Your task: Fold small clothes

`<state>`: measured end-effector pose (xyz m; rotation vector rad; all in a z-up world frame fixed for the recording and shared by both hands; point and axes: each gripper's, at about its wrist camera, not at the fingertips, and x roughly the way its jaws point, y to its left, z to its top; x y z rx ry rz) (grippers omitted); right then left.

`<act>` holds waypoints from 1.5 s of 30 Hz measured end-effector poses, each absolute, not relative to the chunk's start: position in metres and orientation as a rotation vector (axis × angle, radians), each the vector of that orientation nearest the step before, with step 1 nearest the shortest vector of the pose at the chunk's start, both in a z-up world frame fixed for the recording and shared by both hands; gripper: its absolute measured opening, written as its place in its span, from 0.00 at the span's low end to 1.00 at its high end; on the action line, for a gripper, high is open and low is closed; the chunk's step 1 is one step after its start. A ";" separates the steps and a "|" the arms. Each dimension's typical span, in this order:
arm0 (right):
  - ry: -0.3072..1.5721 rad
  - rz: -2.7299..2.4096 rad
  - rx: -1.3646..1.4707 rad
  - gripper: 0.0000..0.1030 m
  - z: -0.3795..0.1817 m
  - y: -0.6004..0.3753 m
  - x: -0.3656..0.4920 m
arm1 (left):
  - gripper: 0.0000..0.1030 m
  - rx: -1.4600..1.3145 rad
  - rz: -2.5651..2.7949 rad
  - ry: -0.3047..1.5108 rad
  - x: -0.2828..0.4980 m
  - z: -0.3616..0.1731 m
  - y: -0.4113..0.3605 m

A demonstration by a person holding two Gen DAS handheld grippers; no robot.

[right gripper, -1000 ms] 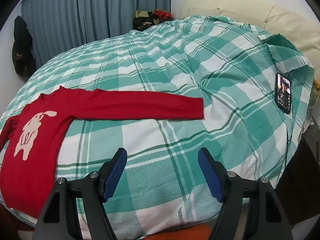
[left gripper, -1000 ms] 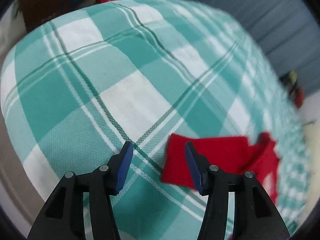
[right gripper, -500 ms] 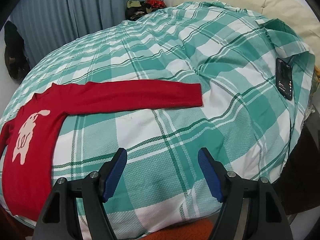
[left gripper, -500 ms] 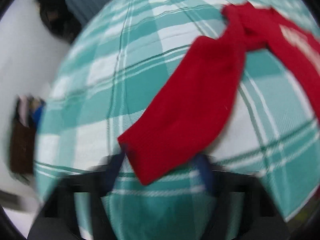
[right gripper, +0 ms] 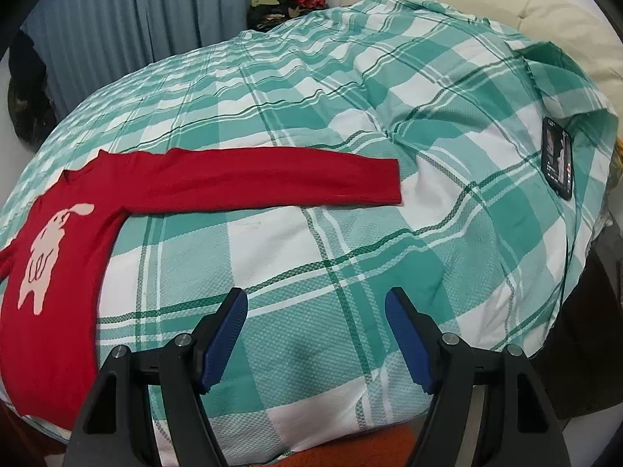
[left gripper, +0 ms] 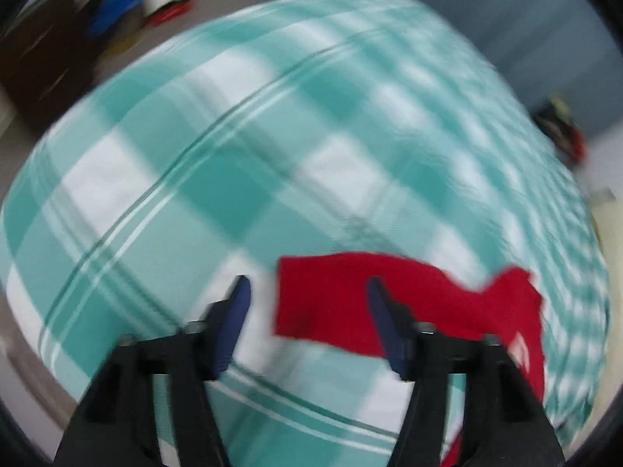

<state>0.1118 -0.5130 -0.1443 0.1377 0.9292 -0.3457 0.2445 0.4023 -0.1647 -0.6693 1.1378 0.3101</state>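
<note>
Left claw [left gripper: 307,307] is spread wide, holding nothing, hovering over the bed [left gripper: 233,155]; the view is badly motion-blurred. The cuff end of the red sweater's left sleeve [left gripper: 323,303] lies flat on the plaid cover, partly between the two blue pads, though whether the pads touch cloth cannot be told. In the right wrist view the red sweater [right gripper: 58,272] lies spread face up at the left of the bed, pale animal print [right gripper: 46,249] showing, and its other sleeve [right gripper: 272,179] stretches straight out toward the middle. Right claw [right gripper: 315,334] is also wide apart, empty, above bare plaid well short of that sleeve. A phone [right gripper: 558,157] rests on the raised cover at far right, and a dark clothes pile [right gripper: 288,4] sits behind by the curtain [right gripper: 136,11]. Looks like the start: no fold made yet, probably sleeve grabs next. Risks: fast left motion could make the pads close on the bedcover along with the cuff, dragging the cover and wrinkling the body. A one-layer pinch of the knit may slip. Pulling the sleeve unevenly could skew the whole sweater.
</note>
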 end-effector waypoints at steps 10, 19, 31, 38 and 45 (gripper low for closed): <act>0.969 -0.349 0.180 0.71 -0.151 -0.521 0.117 | 0.62 -0.855 0.211 1.019 0.199 -0.201 0.402; 0.981 -0.371 0.137 0.71 -0.151 -0.514 0.118 | 0.04 -0.689 0.262 1.118 0.239 -0.212 0.357; 0.974 -0.360 0.135 0.71 -0.151 -0.515 0.119 | 0.04 -0.615 0.542 1.211 0.201 -0.221 0.361; 0.948 -0.369 0.167 0.71 -0.148 -0.521 0.112 | 0.45 -0.751 0.473 1.109 0.183 -0.182 0.377; 0.957 -0.344 0.107 0.71 -0.148 -0.507 0.120 | 0.57 -0.710 0.407 1.195 0.184 -0.213 0.351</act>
